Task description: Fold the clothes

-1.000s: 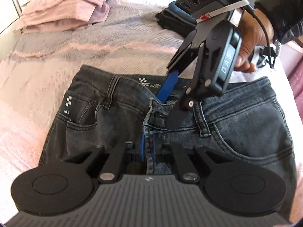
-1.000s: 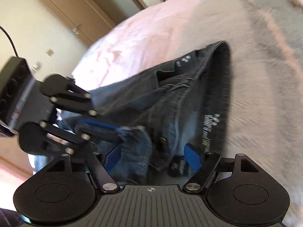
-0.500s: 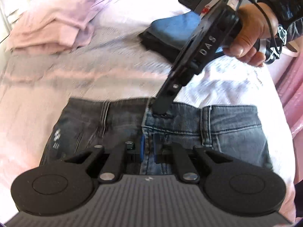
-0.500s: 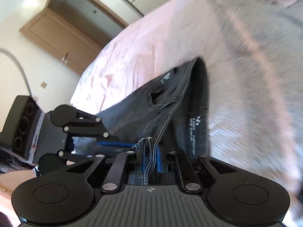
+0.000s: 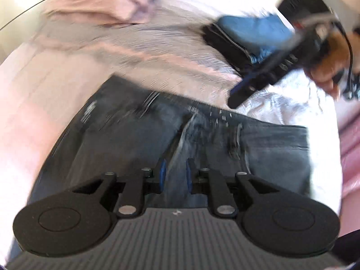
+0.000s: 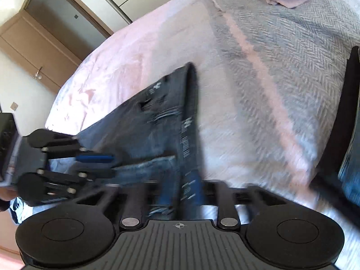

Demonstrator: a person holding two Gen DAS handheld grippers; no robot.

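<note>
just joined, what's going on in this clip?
A person is working on dark grey jeans lying on a bed, with a handheld gripper in each hand. The left gripper has its jaws closed on denim near the fly. The right gripper appears lifted above the waistband, seemingly clear of it; the blur hides whether its jaws are open. Other folded clothes sit further up the bed.

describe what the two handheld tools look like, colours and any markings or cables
Both tools are matte black. The left tool has a ribbed grey deck, two round black discs, silver pivot pins and blue finger pads. The right tool also has blue pads; a green light glows on its black top box, white letters on its side are too blurred to read, and a thin black cable loops past the hand.
</note>
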